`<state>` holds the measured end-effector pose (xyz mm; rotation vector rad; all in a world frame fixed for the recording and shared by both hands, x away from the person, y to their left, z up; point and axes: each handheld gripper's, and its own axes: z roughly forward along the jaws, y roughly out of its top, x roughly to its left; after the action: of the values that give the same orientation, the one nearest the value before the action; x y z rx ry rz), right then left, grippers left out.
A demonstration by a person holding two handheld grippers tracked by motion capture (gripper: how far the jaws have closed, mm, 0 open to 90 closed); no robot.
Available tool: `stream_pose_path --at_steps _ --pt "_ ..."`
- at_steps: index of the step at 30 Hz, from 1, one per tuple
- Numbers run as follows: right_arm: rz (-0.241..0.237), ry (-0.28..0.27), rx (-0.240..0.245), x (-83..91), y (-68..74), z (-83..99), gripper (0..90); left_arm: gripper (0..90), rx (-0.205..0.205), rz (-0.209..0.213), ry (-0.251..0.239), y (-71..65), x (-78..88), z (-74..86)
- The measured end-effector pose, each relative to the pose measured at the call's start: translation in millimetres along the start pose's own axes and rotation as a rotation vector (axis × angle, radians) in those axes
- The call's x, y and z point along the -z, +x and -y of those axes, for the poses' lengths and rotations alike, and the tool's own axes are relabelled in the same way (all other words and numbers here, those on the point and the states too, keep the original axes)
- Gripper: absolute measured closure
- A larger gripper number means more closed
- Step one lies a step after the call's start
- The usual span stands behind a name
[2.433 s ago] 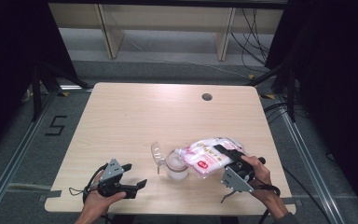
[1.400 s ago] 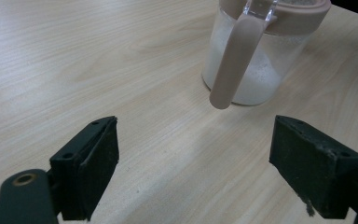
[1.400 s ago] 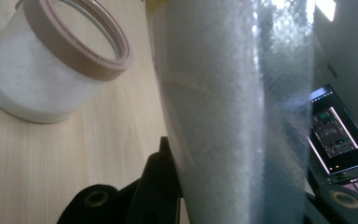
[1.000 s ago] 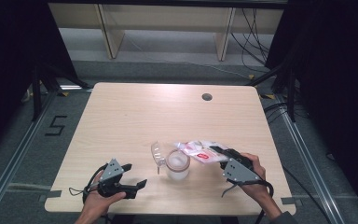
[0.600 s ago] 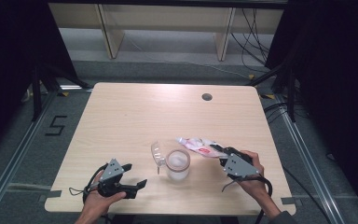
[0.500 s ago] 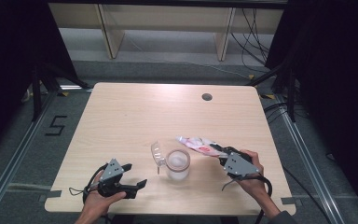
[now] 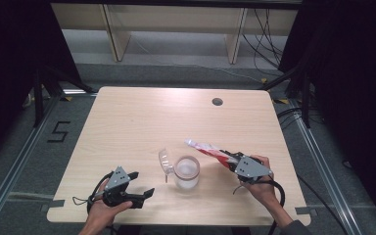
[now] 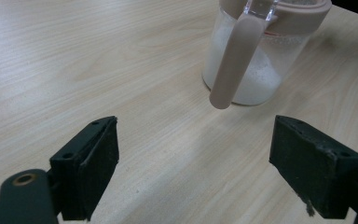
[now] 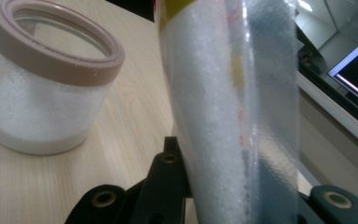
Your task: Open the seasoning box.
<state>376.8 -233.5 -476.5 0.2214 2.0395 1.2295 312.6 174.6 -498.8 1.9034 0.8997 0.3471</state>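
Note:
A clear glass jar with a pink rim stands near the table's front middle, partly filled with white grains, its hinged lid flipped open to the left. My right gripper is shut on a plastic bag of white grains with red print, held tilted up just right of the jar. In the right gripper view the bag rises between the jaws beside the jar. My left gripper rests open at the front left, its jaws facing the jar and its pink clasp.
The light wooden table has a round cable hole at the back right. Shelving legs stand on the floor behind the table. A floor marking "5" lies to the left.
The right gripper has lifted the bag off the table beside the jar and turned it edge-on, its far end now pointing up and left. The left gripper has stayed put.

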Motion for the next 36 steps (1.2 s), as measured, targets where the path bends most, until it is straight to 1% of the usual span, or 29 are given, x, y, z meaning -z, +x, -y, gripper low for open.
stream_pose_path --at_steps 1,3,4,5,6,7,9,11,12,14,15,16,17,18,20,21,22,23,25,26,27,28,29,31,32,33,34,35,36 --pt "0.005 0.000 -0.013 -0.1 -0.7 1.3 86.5 15.2 -0.011 0.002 0.001 0.5 0.2 -0.2" --pt "-0.005 -0.004 -0.029 -0.8 -3.3 4.6 86.5 15.2 -0.009 0.002 0.001 0.2 0.1 -0.2" --pt "-0.002 -0.005 -0.050 -1.2 -3.2 6.9 86.5 15.2 -0.004 0.002 0.000 -0.1 0.0 -0.2" --pt "-0.001 -0.006 -0.066 -1.3 -3.3 9.0 86.6 15.2 -0.009 0.002 0.001 0.1 0.1 -0.3" --pt "-0.005 -0.006 -0.060 -1.7 -4.0 9.9 86.7 15.2 -0.005 0.003 0.000 -0.1 0.0 -0.2" --pt "0.005 -0.005 -0.068 -1.4 -4.4 10.2 86.7 15.2 -0.011 0.002 0.001 0.3 0.2 -0.2" --pt "-0.005 -0.004 -0.076 -1.0 -6.0 10.8 86.6 15.2 -0.010 0.001 0.001 0.4 0.3 -0.2" --pt "0.007 -0.001 -0.074 -0.7 -7.7 12.4 86.6 15.2 -0.007 0.008 -0.007 0.3 -0.2 0.0" --pt "0.000 0.003 -0.100 -0.3 -7.8 13.5 86.4 15.2 0.003 0.009 -0.008 -0.2 -0.5 0.2" --pt "-0.002 0.014 -0.108 0.9 -9.0 15.0 86.0 15.2 0.006 0.008 -0.009 -0.3 -0.4 0.3" --pt "0.001 0.012 -0.119 1.3 -9.2 15.9 85.7 15.2 0.007 0.008 -0.009 -0.2 -0.4 0.2" --pt "0.018 0.004 -0.130 1.5 -10.1 16.8 85.5 15.2 0.008 0.007 -0.011 -0.2 -0.4 0.3" --pt "0.018 0.011 -0.141 2.4 -10.7 17.2 85.3 15.2 -0.007 0.006 -0.006 0.6 0.1 -0.1" --pt "0.011 0.021 -0.155 3.2 -10.9 17.5 85.1 15.2 -0.012 0.006 -0.002 1.0 0.5 -0.1" --pt "0.016 0.016 -0.150 3.3 -12.9 18.1 84.5 15.2 -0.004 0.008 -0.007 0.4 -0.1 0.0" --pt "0.021 0.015 -0.151 3.0 -12.6 18.3 84.3 15.2 0.009 0.007 -0.009 -0.3 -0.5 0.3" --pt "0.017 0.017 -0.125 3.0 -14.0 18.5 84.1 15.2 0.007 0.007 -0.009 -0.2 -0.5 0.2" --pt "0.007 0.030 -0.159 3.5 -12.1 18.7 84.1 15.2 0.007 0.007 -0.009 -0.2 -0.5 0.3" --pt "0.016 0.032 -0.171 3.2 -11.7 18.5 84.0 15.2 0.006 0.007 -0.008 0.0 -0.4 0.4" --pt "0.018 0.027 -0.166 3.4 -12.5 19.0 83.9 15.2 -0.008 0.006 -0.004 0.7 0.3 0.0" --pt "0.019 0.033 -0.180 3.9 -12.0 19.1 83.7 15.2 -0.010 0.004 -0.001 0.8 0.6 0.0" --pt "0.027 0.034 -0.177 4.5 -12.8 19.6 83.5 15.2 -0.010 0.006 -0.002 0.9 0.4 0.0" --pt "0.024 0.045 -0.194 5.6 -13.1 19.8 83.1 15.2 -0.011 0.006 -0.003 0.9 0.4 0.1" --pt "0.027 0.045 -0.192 7.2 -15.5 21.7 82.6 15.2 -0.010 0.004 -0.001 0.9 0.6 -0.1" --pt "0.044 0.049 -0.199 8.3 -15.6 22.8 82.2 15.2 -0.005 0.005 -0.005 0.5 0.2 0.0" --pt "0.038 0.058 -0.210 9.8 -15.8 23.5 82.1 15.2 0.001 0.007 -0.008 0.1 -0.2 0.0" --pt "0.044 0.058 -0.215 10.7 -17.0 24.6 81.9 15.2 -0.004 0.005 -0.001 0.5 0.3 0.0" --pt "0.040 0.066 -0.247 12.0 -16.7 26.1 82.1 15.2 -0.010 0.001 0.000 0.5 0.5 -0.2" --pt "0.047 0.059 -0.254 12.5 -18.2 28.2 82.2 15.2 -0.009 0.002 0.000 0.5 0.4 -0.2"
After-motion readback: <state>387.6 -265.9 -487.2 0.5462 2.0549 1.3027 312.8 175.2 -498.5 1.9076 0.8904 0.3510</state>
